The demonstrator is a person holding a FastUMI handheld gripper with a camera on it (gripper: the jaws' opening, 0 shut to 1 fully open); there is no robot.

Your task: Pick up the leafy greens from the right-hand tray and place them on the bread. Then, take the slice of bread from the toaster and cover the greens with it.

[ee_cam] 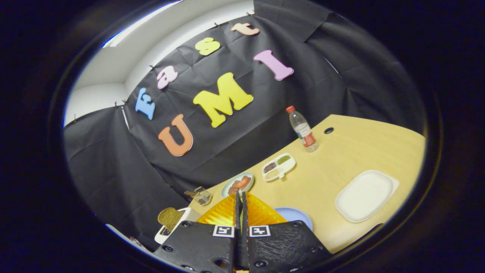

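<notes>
Pale wooden surface [333, 159] carries a white tray [365, 195] right of the fingers [241, 201], which are pressed together, empty. Bread [169, 218] waits in the toaster [170, 229] near left; fetching it likely comes next.

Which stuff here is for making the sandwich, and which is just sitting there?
For the job:
bread slice in the toaster
white toaster
fingers, closed together on nothing

Just lying about:
water bottle
divided dish of seasonings
plate of sausages
empty white tray
blue plate

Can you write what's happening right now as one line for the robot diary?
tool: shut, empty | bread: in toaster | white tray: bare | greens: not placed
</notes>
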